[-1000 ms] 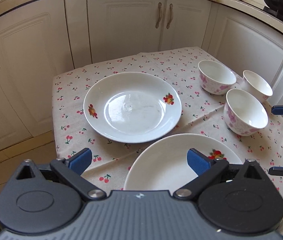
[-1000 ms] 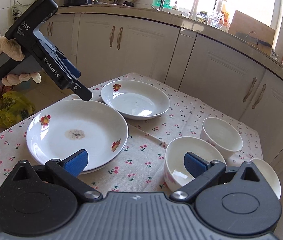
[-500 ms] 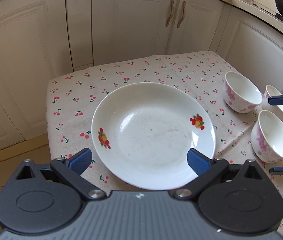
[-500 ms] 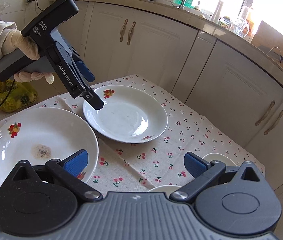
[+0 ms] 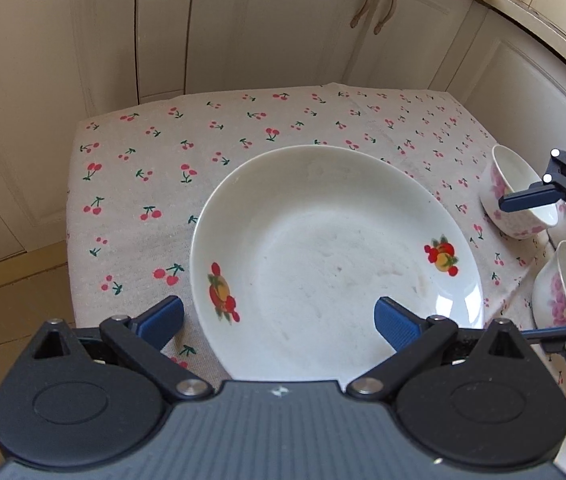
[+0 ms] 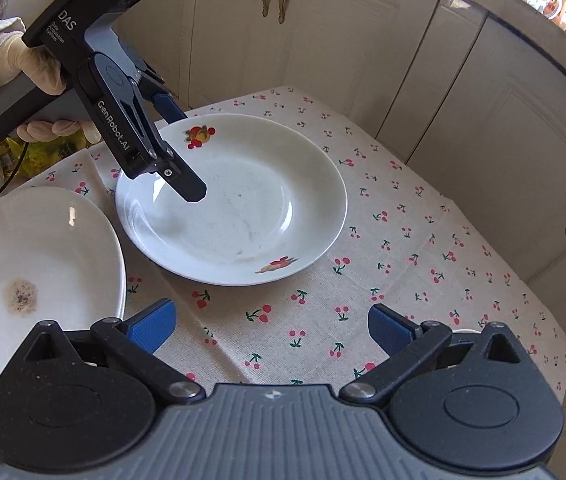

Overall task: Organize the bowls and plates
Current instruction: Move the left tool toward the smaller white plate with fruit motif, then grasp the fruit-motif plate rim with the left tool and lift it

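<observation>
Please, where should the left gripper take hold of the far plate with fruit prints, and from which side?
Probably at the near rim of the plate, coming from the left gripper side. The plate lies flat, and its raised rim offers the only thin edge. The gripper is open, straddling that edge.

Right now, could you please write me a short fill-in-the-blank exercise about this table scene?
1. The left gripper hovers over the far plate with its jaws ____.
2. The near plate carries a brown ____ near its middle.
3. The tablecloth is printed with small red ____.

Missing words: open; stain; cherries
</observation>
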`<state>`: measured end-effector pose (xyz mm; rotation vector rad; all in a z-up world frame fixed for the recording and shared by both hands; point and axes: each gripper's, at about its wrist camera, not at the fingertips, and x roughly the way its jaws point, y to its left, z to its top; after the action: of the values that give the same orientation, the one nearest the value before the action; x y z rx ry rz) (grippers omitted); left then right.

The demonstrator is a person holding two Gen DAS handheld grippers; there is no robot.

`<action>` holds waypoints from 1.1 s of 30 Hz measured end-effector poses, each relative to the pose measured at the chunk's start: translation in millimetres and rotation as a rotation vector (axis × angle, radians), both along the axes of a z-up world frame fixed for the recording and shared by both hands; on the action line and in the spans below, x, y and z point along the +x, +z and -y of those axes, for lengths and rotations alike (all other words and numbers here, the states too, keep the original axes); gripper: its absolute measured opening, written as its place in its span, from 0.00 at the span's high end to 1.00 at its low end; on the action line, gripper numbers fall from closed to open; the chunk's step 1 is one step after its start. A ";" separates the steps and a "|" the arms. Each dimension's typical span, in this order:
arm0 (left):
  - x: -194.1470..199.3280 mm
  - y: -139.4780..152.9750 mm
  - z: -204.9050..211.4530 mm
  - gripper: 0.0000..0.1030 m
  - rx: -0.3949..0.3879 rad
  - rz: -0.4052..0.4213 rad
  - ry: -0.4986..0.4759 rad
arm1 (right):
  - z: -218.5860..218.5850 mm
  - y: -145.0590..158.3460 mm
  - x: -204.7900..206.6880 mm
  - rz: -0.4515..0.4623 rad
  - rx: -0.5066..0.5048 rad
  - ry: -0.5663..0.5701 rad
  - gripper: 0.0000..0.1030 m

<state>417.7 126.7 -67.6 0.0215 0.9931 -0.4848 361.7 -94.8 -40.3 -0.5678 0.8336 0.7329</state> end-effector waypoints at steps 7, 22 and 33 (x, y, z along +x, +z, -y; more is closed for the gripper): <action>7.3 0.5 -5.9 0.01 -0.042 -0.016 0.003 | -14.0 -14.9 13.8 -0.051 -0.046 0.054 0.00; 18.9 0.3 0.4 0.03 -0.128 -0.052 -0.038 | -24.5 -19.1 39.4 -0.110 -0.044 0.210 0.00; 21.2 0.4 -4.1 0.03 -0.159 -0.074 -0.048 | -36.0 -33.3 53.3 -0.173 -0.063 0.275 0.00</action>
<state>438.9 130.8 -67.2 -0.1160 1.0253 -0.6112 414.9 -58.7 -73.6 -0.6910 0.9517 1.0201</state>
